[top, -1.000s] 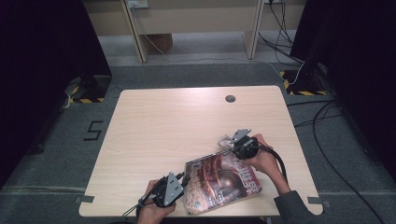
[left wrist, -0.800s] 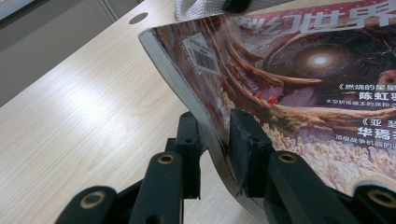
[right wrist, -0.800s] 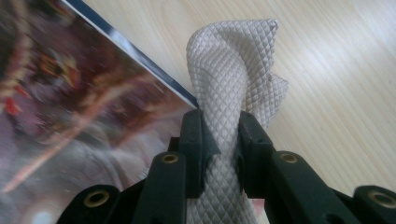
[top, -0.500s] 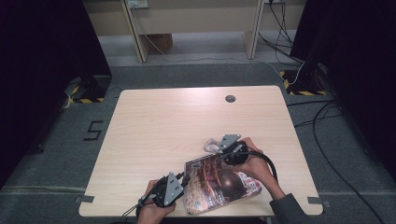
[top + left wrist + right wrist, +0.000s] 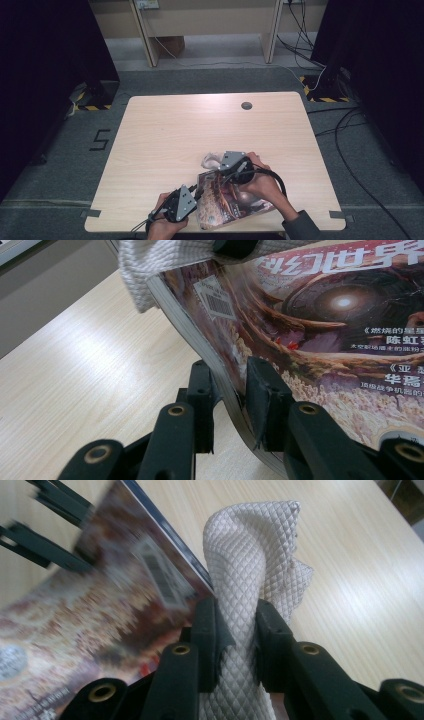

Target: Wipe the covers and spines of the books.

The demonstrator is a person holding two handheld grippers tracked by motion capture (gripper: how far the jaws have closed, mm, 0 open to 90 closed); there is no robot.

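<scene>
Near the front edge of the table (image 5: 165, 130), the left tongs (image 5: 227, 390) are pinching the magazine (image 5: 320, 335) by its edge to keep it steady, while the right tongs (image 5: 235, 630) are squeezing a white cloth (image 5: 250, 545) for wiping its cover

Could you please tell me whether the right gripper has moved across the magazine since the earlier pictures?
Yes. The right gripper, shut on the white cloth, has shifted leftward over the magazine, away from the table's right edge.
</scene>
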